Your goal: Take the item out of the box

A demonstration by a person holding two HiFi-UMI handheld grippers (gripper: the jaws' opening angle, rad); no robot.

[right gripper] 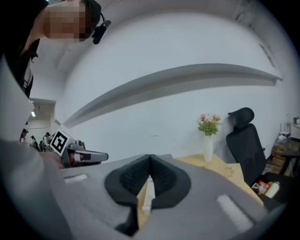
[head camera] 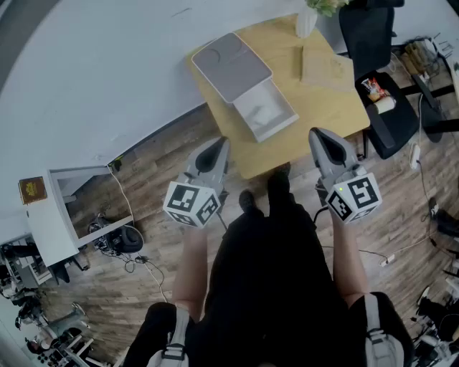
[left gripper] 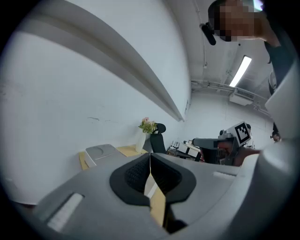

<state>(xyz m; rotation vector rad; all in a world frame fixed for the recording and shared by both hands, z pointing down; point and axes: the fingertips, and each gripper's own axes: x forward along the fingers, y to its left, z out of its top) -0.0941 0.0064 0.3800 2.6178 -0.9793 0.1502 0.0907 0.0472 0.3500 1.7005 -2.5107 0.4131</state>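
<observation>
An open box [head camera: 264,113] lies on the wooden table [head camera: 337,107], its grey lid [head camera: 231,66] hinged back toward the wall. The white tray holds something pale that I cannot make out. Both grippers hover in front of the table's near edge, well short of the box. The left gripper [head camera: 215,148] is shut with nothing between its pads, and so is the right gripper [head camera: 318,135]. In the left gripper view the jaws [left gripper: 150,157] meet, with the grey lid [left gripper: 100,152] beyond them. The jaws also touch in the right gripper view [right gripper: 150,159].
A white vase with flowers [head camera: 307,20] and a flat tan sheet [head camera: 323,66] sit on the table's far right. A black office chair [head camera: 376,64] stands to the right. A white cabinet [head camera: 57,215] and floor cables [head camera: 136,261] lie to the left.
</observation>
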